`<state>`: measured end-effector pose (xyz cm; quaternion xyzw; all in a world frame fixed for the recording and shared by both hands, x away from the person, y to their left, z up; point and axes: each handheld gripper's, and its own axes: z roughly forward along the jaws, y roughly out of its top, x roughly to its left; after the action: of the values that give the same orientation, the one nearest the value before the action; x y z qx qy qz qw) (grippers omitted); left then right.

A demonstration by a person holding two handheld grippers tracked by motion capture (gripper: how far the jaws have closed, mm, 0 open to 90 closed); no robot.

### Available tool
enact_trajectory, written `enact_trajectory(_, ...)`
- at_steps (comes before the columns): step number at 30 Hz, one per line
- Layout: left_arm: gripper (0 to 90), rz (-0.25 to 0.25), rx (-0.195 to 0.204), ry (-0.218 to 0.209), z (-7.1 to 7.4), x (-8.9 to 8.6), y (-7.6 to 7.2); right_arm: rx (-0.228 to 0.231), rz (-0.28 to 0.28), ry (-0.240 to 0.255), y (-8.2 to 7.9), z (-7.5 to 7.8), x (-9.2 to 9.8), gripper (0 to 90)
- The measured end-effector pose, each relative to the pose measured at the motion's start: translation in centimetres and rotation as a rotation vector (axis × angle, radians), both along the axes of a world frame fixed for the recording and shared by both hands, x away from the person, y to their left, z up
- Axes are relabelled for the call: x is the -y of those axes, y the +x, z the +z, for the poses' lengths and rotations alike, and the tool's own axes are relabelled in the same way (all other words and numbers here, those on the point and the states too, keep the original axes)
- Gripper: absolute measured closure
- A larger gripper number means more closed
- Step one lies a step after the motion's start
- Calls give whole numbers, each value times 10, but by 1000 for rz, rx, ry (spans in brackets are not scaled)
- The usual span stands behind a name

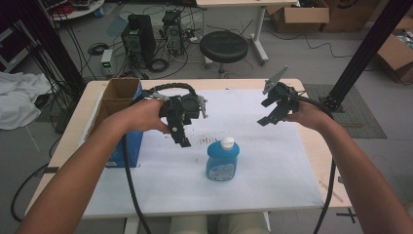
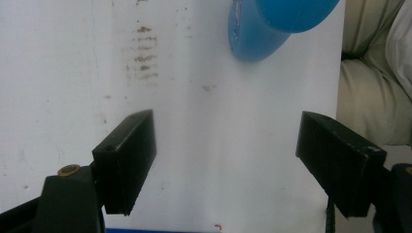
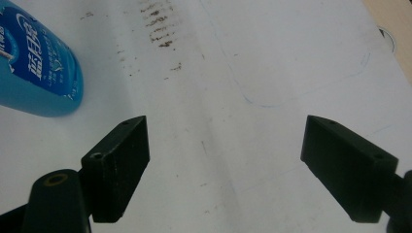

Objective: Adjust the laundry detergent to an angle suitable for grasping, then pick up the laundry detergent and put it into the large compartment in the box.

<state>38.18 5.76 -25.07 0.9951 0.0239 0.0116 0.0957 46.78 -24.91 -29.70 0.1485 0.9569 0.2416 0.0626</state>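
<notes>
A blue bottle with a white cap stands upright on the white sheet in the middle of the table. My left gripper hovers above the sheet to the bottle's upper left, jaws wide apart and empty; in the left gripper view the blue bottle sits at the top edge, beyond the jaws. My right gripper is held up to the bottle's upper right, also open with nothing in it. The right gripper view has the bottle at the far left.
A brown and blue cardboard box stands at the table's left edge, just behind my left hand. Dark smudges mark the sheet. A black stool and computer cases stand on the floor beyond the table.
</notes>
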Motion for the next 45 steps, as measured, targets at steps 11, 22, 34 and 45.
enact_trajectory(11, 231, 2, 8, -4, 2, -2, -1, -2, -2, -6, -1, 2, -2, 173)
enact_trajectory(22, 231, 2, 11, -3, 2, 0, -3, -3, -2, -16, -3, 2, -2, 173)
enact_trajectory(34, 229, 7, 13, -5, 3, 0, -4, -2, -3, -13, -4, 3, -1, 172)
enact_trajectory(45, 199, -2, 16, -42, 11, 6, -11, 1, 1, -11, -6, 4, -2, 170)
